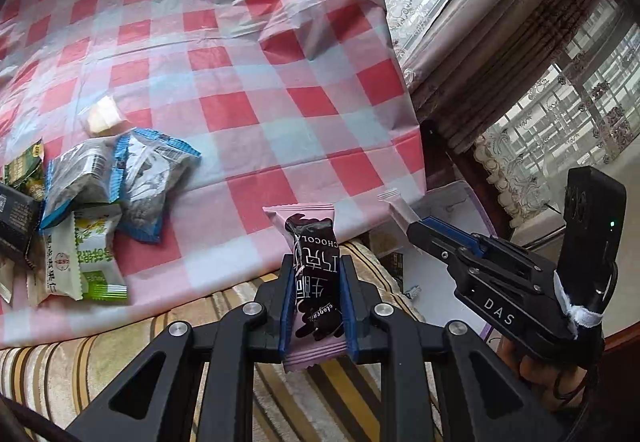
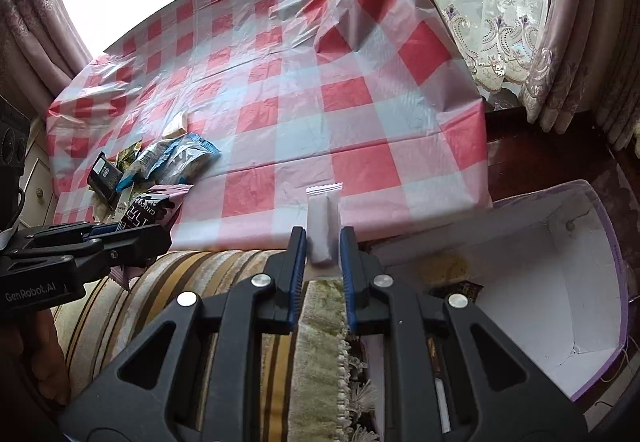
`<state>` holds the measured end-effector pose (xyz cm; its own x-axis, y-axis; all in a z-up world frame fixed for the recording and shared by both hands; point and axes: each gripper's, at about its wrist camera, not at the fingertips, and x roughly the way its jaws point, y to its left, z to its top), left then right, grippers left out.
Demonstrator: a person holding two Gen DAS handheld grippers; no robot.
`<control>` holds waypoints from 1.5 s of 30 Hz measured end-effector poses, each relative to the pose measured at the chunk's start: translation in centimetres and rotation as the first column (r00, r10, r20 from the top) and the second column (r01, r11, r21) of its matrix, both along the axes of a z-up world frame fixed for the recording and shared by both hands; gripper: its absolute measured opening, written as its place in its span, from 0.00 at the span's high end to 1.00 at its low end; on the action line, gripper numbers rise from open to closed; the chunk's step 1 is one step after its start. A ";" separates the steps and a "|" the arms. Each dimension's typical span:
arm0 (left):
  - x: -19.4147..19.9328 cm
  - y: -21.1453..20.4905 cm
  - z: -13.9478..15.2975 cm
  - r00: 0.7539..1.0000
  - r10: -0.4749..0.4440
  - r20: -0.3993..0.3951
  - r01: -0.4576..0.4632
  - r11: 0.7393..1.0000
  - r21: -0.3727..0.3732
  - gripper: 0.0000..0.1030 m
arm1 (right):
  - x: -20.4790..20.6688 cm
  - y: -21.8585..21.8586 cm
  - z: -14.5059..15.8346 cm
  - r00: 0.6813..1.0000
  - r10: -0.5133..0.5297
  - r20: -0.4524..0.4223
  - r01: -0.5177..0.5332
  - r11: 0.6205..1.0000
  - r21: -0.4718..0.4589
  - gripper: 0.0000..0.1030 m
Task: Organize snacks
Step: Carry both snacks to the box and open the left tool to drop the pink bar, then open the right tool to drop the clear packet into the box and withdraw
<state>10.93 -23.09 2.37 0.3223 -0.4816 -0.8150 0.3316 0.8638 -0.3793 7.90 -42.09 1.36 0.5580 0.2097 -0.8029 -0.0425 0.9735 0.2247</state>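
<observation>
Left wrist view: the left gripper has its fingers closed on a pink chocolate bar at lower centre. In the right wrist view, the right gripper clamps a white packet. A box at lower right holds few snacks. A pile of snacks remains on the bench, so most sorting appears outstanding.

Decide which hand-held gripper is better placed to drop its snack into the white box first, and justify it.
Probably the right hand-held gripper: its pale snack packet hangs beside the open white box, while the left hand-held gripper, holding the pink chocolate packet, sits farther away.
</observation>
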 end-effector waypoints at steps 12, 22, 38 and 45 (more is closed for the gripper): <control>-0.4 -9.0 -1.2 0.982 -0.181 -0.058 0.181 0.983 0.004 0.79 | -2.7 -8.3 -2.8 0.980 -0.189 -0.058 0.188 0.982 -0.018 0.80; -0.1 -12.9 -2.3 0.965 -0.245 -0.095 0.247 0.969 0.009 0.78 | -3.7 -12.2 -3.9 0.950 -0.299 -0.088 0.297 0.954 -0.029 0.80; 0.7 -11.1 -1.7 0.987 -0.141 -0.076 0.139 0.990 -0.035 0.45 | -3.4 -11.1 -2.5 0.957 -0.283 -0.057 0.282 0.959 -0.033 0.49; 1.0 -8.5 -0.5 0.999 -0.044 0.020 0.046 0.996 -0.078 0.39 | -2.5 -8.5 -1.7 0.973 -0.225 -0.042 0.222 0.973 -0.060 0.49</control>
